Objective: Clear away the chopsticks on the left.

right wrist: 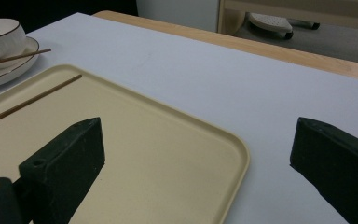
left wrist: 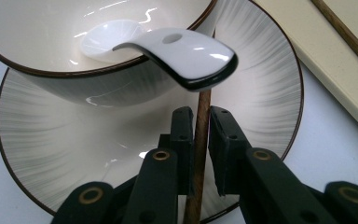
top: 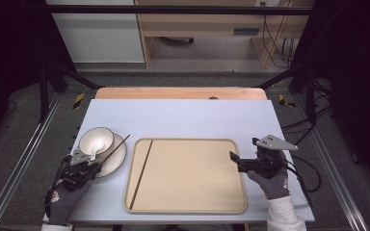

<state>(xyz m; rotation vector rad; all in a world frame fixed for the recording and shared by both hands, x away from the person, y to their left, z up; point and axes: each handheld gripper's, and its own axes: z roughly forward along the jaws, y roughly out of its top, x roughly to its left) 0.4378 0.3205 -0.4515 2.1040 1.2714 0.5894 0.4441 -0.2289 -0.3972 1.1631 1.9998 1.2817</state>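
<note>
Covering table (top: pixel 183 94): pale sheet (top: pixel 192 120) | floor (top: pixel 212 60) grey (desk (top: pixel 197 24) behind)

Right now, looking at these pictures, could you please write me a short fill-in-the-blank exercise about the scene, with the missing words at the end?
1. The left tongs are closed on a wooden ____.
2. The white spoon rests in the ____.
3. The bowl stands on a ____.
4. The second chopstick lies on the beige ____, while the right tongs are open.

Missing words: chopstick; bowl; plate; tray
</note>
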